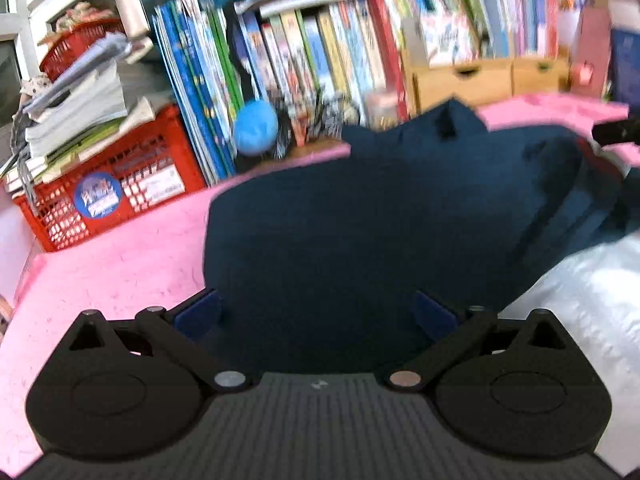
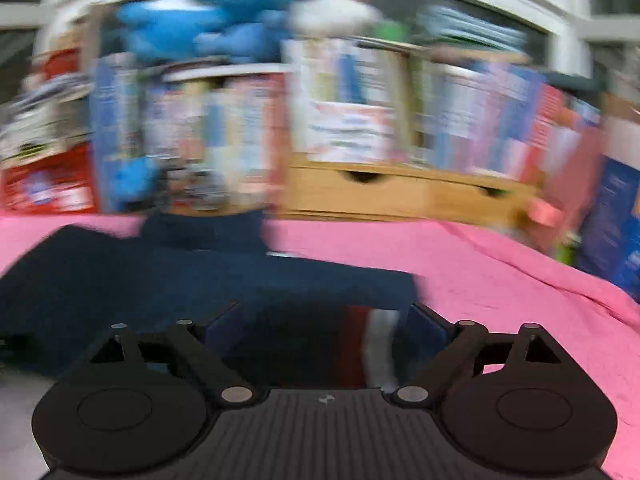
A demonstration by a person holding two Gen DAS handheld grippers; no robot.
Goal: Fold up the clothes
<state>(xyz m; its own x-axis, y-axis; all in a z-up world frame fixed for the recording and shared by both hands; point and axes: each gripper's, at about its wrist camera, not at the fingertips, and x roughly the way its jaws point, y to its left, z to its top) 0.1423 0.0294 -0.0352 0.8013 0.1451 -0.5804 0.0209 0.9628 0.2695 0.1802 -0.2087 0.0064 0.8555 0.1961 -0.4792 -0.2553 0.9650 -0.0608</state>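
Both grippers, left (image 1: 318, 312) and right (image 2: 326, 324), stood with jaws apart over the navy garment (image 1: 360, 220), clamping nothing; its long axis ran sideways across them on the pink cover (image 2: 500, 280).

Left gripper (image 1: 318, 312) angled downward, jaws spread wide, pads (image 1: 200, 314) clear of any grip. Right gripper (image 2: 326, 328) likewise tilted down, jaws wide apart, view blurred.
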